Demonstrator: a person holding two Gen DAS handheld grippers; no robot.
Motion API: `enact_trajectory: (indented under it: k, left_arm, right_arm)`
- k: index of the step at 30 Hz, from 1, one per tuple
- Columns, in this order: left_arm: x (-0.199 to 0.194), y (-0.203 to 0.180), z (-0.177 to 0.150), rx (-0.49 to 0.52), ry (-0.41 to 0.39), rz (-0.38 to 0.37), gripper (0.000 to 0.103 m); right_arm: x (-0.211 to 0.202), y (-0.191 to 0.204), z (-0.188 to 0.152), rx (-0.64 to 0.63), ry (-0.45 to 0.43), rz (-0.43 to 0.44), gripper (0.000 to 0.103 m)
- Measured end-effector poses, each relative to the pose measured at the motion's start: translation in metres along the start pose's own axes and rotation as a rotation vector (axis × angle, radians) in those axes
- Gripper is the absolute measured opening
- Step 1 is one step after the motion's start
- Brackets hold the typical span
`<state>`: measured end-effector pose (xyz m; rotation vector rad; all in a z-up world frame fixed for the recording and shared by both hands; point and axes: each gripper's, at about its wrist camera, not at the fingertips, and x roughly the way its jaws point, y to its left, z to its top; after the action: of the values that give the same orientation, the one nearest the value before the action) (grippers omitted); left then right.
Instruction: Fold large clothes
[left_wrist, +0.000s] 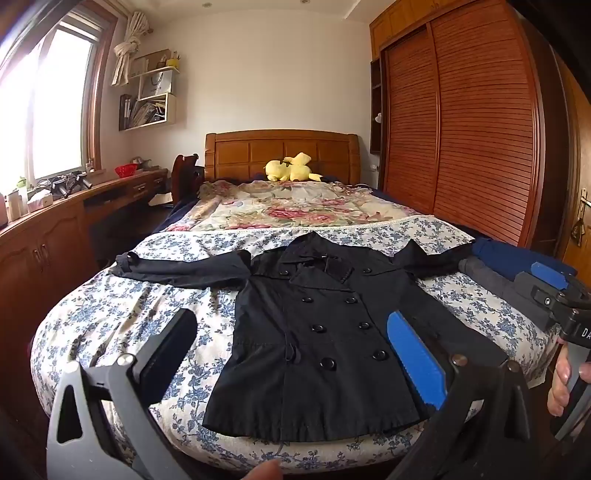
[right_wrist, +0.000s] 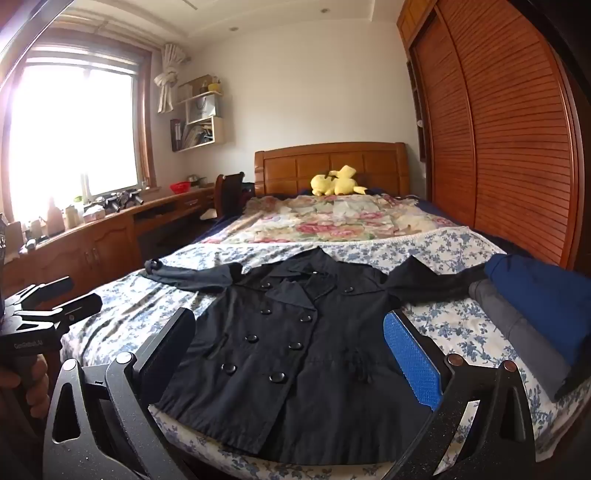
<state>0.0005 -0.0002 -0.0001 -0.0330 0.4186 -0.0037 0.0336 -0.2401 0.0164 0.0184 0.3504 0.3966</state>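
A black double-breasted coat (left_wrist: 325, 373) lies face up on the blue-flowered sheet (left_wrist: 129, 317) at the foot of the bed, buttoned, with both sleeves spread out sideways. My left gripper (left_wrist: 291, 354) hovers over the coat's lower half, open, with nothing between its black and blue pads. Off to the right my right gripper (left_wrist: 543, 284) shows in a hand. In the right wrist view the coat (right_wrist: 280, 314) lies under my right gripper (right_wrist: 290, 356), which is open and empty too. My left gripper (right_wrist: 70, 295) shows at the left edge there.
Folded blue (right_wrist: 546, 295) and grey (right_wrist: 517, 332) clothes are stacked at the bed's right edge, touching the coat's right sleeve. A floral quilt (left_wrist: 295, 206) and a yellow plush toy (left_wrist: 291, 168) lie farther up. A wooden wardrobe (left_wrist: 461, 122) stands right, a desk (left_wrist: 55, 229) left.
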Motion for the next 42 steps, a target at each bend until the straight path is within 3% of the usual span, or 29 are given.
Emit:
enact_trajectory:
  k: [17,42]
  left_arm:
    - [0.009,-0.002,-0.004,-0.016,0.009,0.005,0.103]
    - [-0.01,-0.004,0.003,-0.004,-0.017,0.018,0.103]
  right_arm:
    - [0.0,0.005,-0.003,0.0,-0.006,0.005,0.103]
    - [-0.002,0.007,-0.003,0.003,0.003,0.005,0.103]
